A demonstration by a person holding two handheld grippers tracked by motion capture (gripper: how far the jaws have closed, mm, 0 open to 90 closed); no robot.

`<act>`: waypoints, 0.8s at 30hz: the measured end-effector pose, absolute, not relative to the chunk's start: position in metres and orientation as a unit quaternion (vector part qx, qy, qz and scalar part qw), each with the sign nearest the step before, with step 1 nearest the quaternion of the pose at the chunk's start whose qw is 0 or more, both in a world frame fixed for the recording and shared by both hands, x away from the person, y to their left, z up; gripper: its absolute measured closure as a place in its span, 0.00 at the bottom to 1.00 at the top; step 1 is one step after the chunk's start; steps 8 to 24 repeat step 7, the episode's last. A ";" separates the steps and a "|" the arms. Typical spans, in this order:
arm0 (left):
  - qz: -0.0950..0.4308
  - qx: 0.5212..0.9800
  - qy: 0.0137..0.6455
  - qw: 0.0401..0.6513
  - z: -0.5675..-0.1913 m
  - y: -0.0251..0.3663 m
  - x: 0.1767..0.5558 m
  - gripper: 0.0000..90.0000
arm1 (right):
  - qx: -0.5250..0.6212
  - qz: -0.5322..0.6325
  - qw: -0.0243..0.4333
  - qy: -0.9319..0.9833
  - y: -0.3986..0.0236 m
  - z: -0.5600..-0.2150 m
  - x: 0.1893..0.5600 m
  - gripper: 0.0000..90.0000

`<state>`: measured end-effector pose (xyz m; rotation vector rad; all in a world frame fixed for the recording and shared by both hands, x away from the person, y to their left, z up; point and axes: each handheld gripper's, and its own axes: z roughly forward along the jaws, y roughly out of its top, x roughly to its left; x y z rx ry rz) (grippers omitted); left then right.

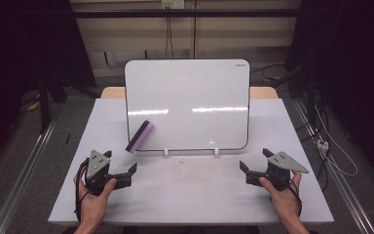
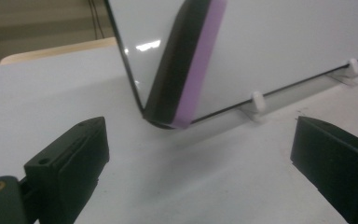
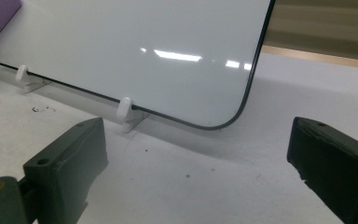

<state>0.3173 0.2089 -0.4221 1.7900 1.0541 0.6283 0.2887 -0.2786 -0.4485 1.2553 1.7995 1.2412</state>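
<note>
A blank whiteboard point(image 1: 190, 102) stands tilted back on two small white feet point(image 1: 166, 152) in the middle of the white table point(image 1: 190, 195). A black and purple eraser point(image 1: 139, 137) clings to its lower left corner, slanted. My left gripper point(image 1: 122, 169) rests on the table in front of that corner, open and empty. My right gripper point(image 1: 256, 161) rests at the front right, open and empty too. In the left gripper view the eraser point(image 2: 186, 60) is straight ahead, between the jaws. In the right gripper view the whiteboard point(image 3: 135, 46) and its white feet point(image 3: 126, 109) lie ahead.
The table's front edge lies just below both hands. Metal rails point(image 1: 24, 170) run along the floor at both sides, and cables point(image 1: 331, 141) lie on the floor at the right. Dark frame posts point(image 1: 44, 97) stand at the back left.
</note>
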 end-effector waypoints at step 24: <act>0.255 0.732 0.430 0.464 -0.426 0.209 0.317 0.04 | 0.479 0.469 0.307 0.676 -0.280 -0.448 0.287 0.05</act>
